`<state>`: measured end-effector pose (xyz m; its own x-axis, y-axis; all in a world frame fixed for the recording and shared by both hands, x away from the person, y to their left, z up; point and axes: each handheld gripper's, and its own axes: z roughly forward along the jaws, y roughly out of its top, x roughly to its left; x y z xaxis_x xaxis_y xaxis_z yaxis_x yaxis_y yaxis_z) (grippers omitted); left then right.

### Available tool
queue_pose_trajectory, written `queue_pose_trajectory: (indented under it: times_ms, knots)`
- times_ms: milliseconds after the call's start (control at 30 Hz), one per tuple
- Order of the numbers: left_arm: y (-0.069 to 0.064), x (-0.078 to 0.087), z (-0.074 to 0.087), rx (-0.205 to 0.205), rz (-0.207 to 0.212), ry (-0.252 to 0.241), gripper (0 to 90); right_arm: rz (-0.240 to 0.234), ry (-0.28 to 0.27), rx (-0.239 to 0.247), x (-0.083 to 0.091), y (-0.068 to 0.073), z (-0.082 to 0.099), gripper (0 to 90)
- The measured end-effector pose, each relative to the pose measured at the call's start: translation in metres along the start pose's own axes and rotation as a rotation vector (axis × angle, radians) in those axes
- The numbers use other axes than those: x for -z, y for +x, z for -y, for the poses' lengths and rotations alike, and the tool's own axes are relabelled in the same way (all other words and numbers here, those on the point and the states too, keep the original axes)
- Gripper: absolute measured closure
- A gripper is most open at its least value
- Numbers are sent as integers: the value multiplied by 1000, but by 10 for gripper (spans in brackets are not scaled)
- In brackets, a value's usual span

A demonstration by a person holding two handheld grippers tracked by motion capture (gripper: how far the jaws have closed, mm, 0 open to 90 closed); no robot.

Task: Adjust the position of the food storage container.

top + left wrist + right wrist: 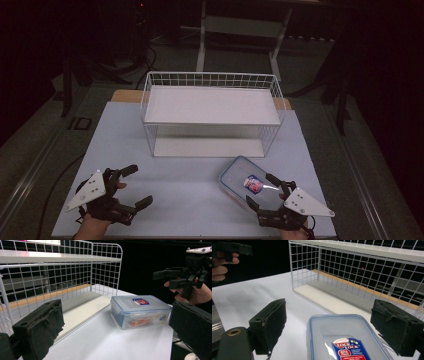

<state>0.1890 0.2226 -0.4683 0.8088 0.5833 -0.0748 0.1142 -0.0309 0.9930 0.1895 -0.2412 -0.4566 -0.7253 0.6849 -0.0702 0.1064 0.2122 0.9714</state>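
Observation:
A clear lidded plastic box with a red and blue label lies on the pale table, in front of the rack's right end. My right gripper stands open at the box's near right corner, its jaws apart over the lid without pressing on it. In the right gripper view the box lies low between the open gripper. My left gripper is open at the near left, with nothing between its jaws. The left gripper view has the box ahead of the gripper and the right gripper beyond it.
A white wire rack with two shelves stands at the back middle of the table, open toward me; it is also in the gripper views. Dark floor and a metal frame lie beyond the table.

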Motion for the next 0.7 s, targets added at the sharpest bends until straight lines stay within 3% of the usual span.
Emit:
queue_pose_trajectory:
  times_ms: [267, 367, 433, 500, 700]
  knots:
    - [0, 1, -1, -3, 0, -8, 0, -50, -13, -5, 3, 9, -14, 123]
    - [0, 1, -1, -3, 0, -9, 0, -6, -14, 14, 3, 13, -22, 138]
    - [1, 1, -1, -1, 0, -10, 0, -12, -24, 27, 5, 14, -27, 137]
    - [1, 1, -1, 1, -1, -9, 0, -31, -19, 17, 6, 12, -32, 142]
    - [0, 0, 0, -6, -1, -1, 0, 7, -15, -22, 15, -6, -44, 235]
